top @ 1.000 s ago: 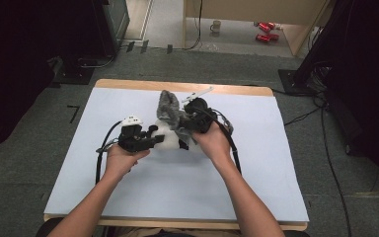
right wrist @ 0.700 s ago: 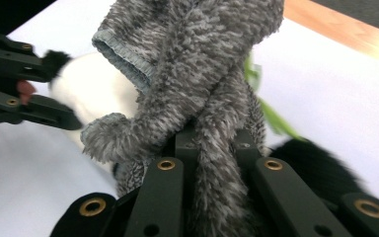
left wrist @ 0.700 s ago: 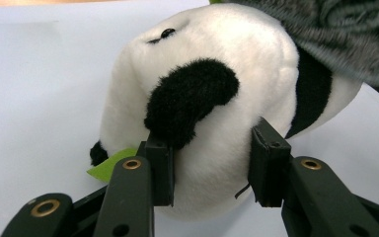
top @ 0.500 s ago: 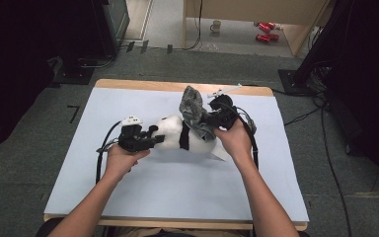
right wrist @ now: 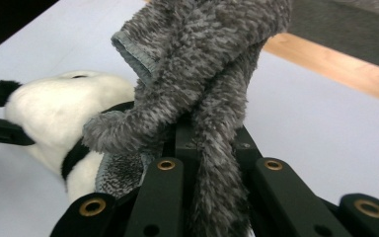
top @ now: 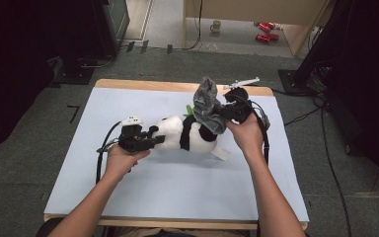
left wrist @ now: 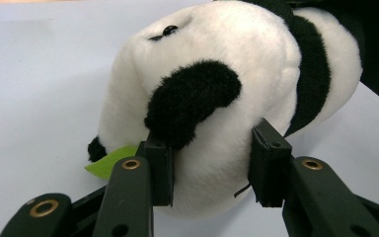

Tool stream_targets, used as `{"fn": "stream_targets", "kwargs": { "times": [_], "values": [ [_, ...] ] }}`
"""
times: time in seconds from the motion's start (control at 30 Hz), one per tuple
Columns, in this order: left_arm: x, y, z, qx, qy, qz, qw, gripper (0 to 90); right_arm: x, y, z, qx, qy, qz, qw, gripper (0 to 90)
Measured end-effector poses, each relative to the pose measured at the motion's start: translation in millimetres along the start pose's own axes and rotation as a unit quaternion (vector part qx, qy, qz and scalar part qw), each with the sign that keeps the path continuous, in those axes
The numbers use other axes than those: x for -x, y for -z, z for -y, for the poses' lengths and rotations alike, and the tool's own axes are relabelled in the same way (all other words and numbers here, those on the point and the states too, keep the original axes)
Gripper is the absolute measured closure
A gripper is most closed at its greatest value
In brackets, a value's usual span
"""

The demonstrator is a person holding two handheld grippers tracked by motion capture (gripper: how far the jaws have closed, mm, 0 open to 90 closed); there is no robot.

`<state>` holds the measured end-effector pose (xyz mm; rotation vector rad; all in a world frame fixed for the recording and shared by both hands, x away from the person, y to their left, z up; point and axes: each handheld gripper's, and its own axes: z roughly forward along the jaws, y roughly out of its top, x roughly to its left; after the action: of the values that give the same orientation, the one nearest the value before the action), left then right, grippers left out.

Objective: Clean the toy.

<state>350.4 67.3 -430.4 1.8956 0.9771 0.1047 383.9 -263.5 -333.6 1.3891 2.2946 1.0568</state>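
Left gripper: its jaws pinch the head of the panda plush, one pad by the black ear, the other on the white cheek; likely an anchor, so the toy stays put while the other hand works.
Right gripper: jaws pressed together on a fold of the grey fuzzy garment, which rises bunched above them; the grip looks meant to draw the cloth clear of the toy's body.
Panda plush: lies on its side near the middle of the surface, head toward the left edge, rear toward the right gripper.
Grey fuzzy garment: held up over the toy's rear, toward the far edge; its lower end touches the black band of the body.
Green leaf: a felt piece poking out beside the head, under the left jaw.
Surface: pale blue mat on a wooden table; the near half lies bare.
Beyond the far edge: a mug and red items on the floor, well apart.
In the way: the garment could snag on the toy's limbs, I judge; the cables trail off behind the hands.
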Motion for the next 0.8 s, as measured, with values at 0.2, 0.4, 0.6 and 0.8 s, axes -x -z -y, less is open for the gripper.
{"fn": "stream_targets", "kwargs": {
  "times": [0.2, 0.4, 0.6, 0.8],
  "values": [
    [0.8, 0.3, -0.7, 0.002, 0.001, 0.001, 1.0, 60.1, 4.9, 13.9, -8.0, 0.015, -0.002, 0.019, 0.9997, 80.6],
    [1.4, 0.1, -1.1, 0.007, 0.004, 0.001, 1.0, 60.0, -14.1, 16.2, -18.8, 0.048, -0.005, -0.037, 0.9981, 80.6],
    [0.2, 0.4, -0.9, 0.005, 0.006, 0.003, 1.0, 59.9, -46.5, 14.7, -35.3, 0.064, 0.022, -0.075, 0.9949, 80.6],
    [0.8, 0.4, -0.9, 0.006, 0.006, 0.002, 1.0, 59.7, -77.7, -2.6, -44.7, 0.052, 0.049, -0.1, 0.9924, 80.6]
  ]
}}
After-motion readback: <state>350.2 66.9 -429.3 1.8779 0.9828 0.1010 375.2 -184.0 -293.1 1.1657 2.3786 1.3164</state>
